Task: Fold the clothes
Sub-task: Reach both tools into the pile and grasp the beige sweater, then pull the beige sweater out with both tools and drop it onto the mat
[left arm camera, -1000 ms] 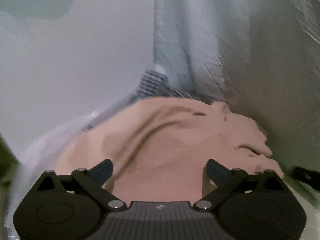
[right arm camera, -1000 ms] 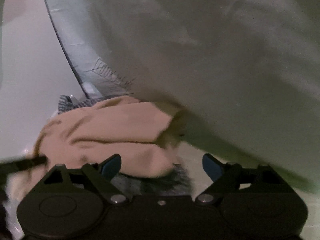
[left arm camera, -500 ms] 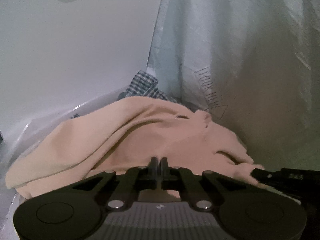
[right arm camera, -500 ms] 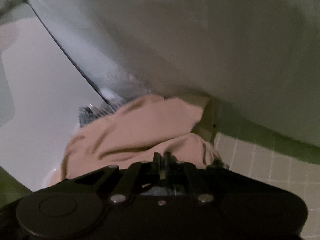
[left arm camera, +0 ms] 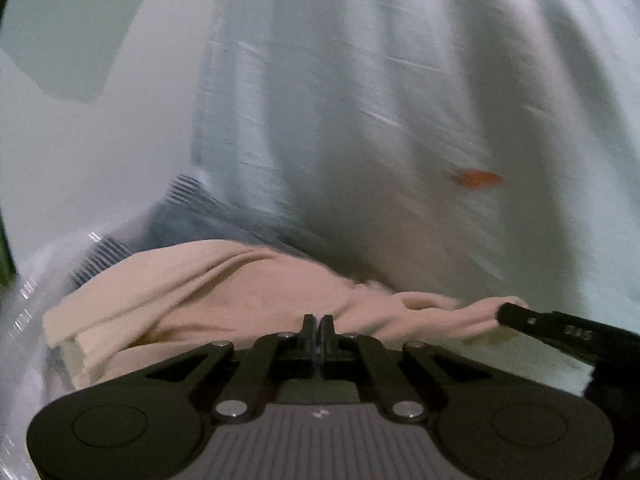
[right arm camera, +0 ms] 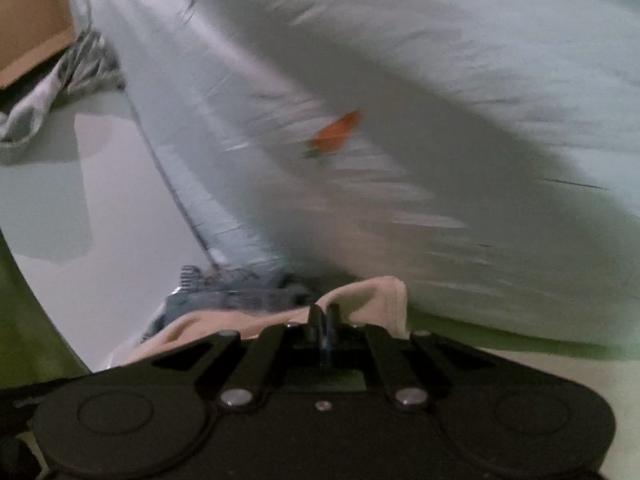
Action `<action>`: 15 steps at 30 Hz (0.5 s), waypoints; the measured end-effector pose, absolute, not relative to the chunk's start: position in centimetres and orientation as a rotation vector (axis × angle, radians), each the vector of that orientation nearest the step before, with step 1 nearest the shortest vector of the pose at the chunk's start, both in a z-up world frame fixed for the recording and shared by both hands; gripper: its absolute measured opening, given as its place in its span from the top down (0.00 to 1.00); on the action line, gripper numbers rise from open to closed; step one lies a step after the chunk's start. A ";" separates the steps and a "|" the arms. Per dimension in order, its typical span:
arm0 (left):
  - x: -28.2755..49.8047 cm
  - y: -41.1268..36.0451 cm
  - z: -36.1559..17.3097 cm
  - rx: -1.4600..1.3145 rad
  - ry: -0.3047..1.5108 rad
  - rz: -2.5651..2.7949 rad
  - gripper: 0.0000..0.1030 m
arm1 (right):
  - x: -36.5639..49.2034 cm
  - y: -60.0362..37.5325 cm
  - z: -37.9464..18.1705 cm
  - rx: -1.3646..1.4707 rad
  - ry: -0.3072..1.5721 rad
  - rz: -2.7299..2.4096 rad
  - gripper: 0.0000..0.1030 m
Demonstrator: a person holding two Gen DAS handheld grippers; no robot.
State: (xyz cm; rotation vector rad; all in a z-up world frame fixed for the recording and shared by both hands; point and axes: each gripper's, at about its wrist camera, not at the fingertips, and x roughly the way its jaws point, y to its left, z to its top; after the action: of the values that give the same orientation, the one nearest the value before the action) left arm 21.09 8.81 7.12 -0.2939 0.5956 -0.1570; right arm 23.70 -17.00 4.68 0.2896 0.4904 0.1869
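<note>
- one left gripper point(left arm camera: 318, 326), its two jaws pressed together on the near edge of the beige garment point(left arm camera: 224, 284).
- one right gripper point(right arm camera: 324, 320), its two jaws likewise closed, pinching another edge of the same beige cloth, which bunches up just beyond the fingertips.
- the beige garment is the only piece of that colour. it lies crumpled low in both views, directly ahead of the jaws, on top of other laundry.
- in the left wrist view, the right gripper's finger point(left arm camera: 532, 322) reaches in from the right and touches the garment's far right end.
- one blue checked garment point(left arm camera: 188, 210) shows behind and beneath the beige one, partly hidden.
- one large pale plastic bag point(left arm camera: 400, 100) rises behind the clothes, heavily blurred. it bears one small orange mark point(left arm camera: 476, 178).
- one grey-white cloth point(right arm camera: 60, 80) lies apart at the upper left of the right wrist view, beside one brown cardboard piece point(right arm camera: 32, 28).
</note>
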 end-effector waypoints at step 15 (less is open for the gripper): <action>14.3 -5.2 -0.3 -0.281 0.890 -0.349 0.70 | 10.4 -39.8 -4.8 0.217 0.725 -0.398 0.96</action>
State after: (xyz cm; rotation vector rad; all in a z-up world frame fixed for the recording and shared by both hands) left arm 14.28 -5.22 -0.30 -0.2813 0.8904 -0.3485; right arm 10.38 -39.80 -4.76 0.2172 0.7248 -0.3983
